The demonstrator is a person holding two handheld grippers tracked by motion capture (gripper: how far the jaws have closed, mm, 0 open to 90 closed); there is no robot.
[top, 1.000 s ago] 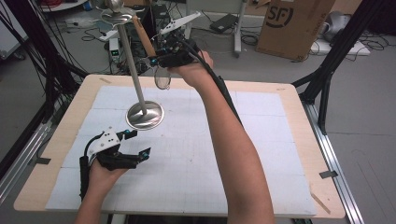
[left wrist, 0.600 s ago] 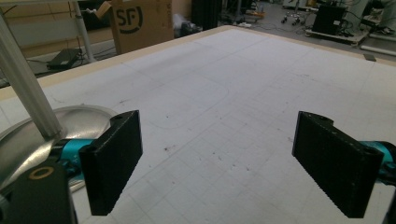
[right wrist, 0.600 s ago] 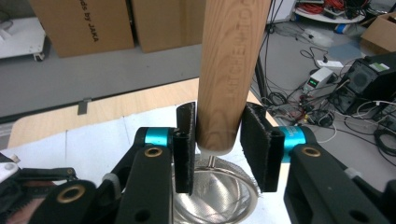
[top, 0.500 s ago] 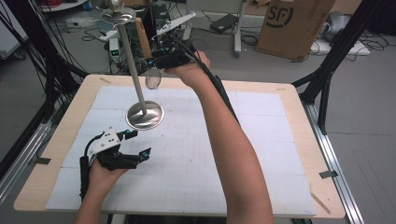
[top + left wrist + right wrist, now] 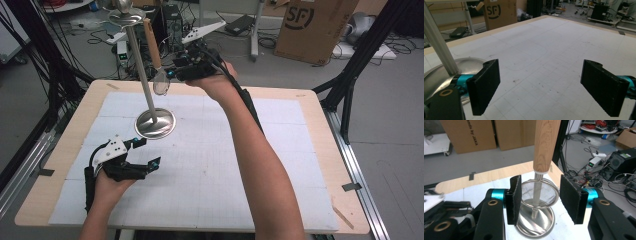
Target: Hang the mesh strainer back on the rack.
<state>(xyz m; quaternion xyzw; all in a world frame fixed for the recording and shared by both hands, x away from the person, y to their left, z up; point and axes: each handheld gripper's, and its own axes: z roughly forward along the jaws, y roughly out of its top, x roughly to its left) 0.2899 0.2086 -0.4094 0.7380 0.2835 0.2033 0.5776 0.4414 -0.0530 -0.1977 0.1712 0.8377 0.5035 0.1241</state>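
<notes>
While the left gripper (image 5: pixel 142 153) sits low at 7 o'clock on the table (image 5: pixel 300 105), its jaws stand wide apart with nothing between them. Metal stand (image 5: pixel 155 123) is just past it, toward 11 o'clock. Wooden-handled strainer (image 5: pixel 155 57) hangs from the stand's top, mesh bowl down. Right gripper (image 5: pixel 172 75) at 12 o'clock: jaws have just been opening, strainer bowl (image 5: pixel 539 193) between the pads, right pad clear of the rim.

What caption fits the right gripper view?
Right claw, just opened, around a wooden-handled strainer hanging above the stand's base.
</notes>
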